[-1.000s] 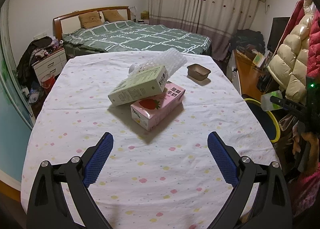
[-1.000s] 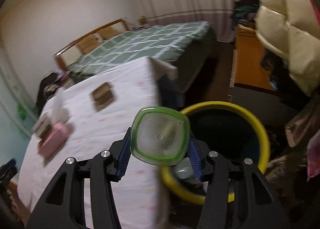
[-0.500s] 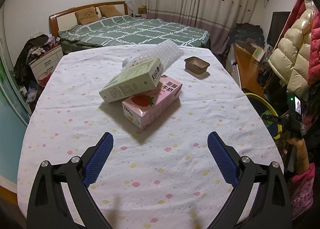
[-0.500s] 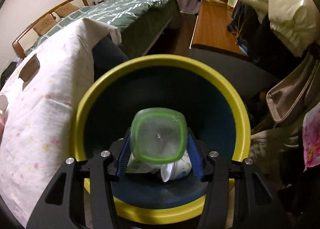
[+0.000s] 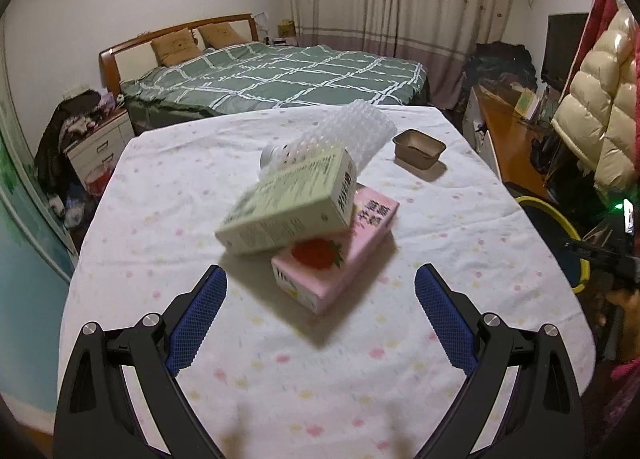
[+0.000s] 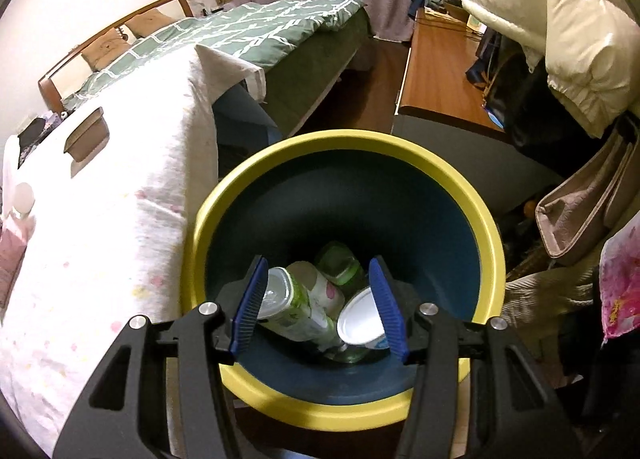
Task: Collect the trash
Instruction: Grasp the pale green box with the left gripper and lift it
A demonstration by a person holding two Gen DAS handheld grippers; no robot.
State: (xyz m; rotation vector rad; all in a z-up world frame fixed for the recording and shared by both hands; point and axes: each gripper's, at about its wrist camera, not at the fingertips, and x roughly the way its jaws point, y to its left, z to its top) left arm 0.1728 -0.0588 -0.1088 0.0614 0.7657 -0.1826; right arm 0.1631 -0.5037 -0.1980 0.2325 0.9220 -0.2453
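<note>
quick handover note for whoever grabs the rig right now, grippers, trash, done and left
Right gripper: open and empty above the yellow-rimmed bin.
Left gripper: open and empty, aimed at the cartons on the table.
Done: bottles and cups lie in the bin.
Left: green carton leaning on pink strawberry carton, white bubble wrap behind them, brown tray.

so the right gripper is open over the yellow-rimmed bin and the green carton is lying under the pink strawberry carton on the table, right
Not quite. The left wrist view shows the green carton lying on top of the pink strawberry carton, not under it. The rest holds: the right gripper is open over the yellow-rimmed bin, and both cartons are on the table.
</note>
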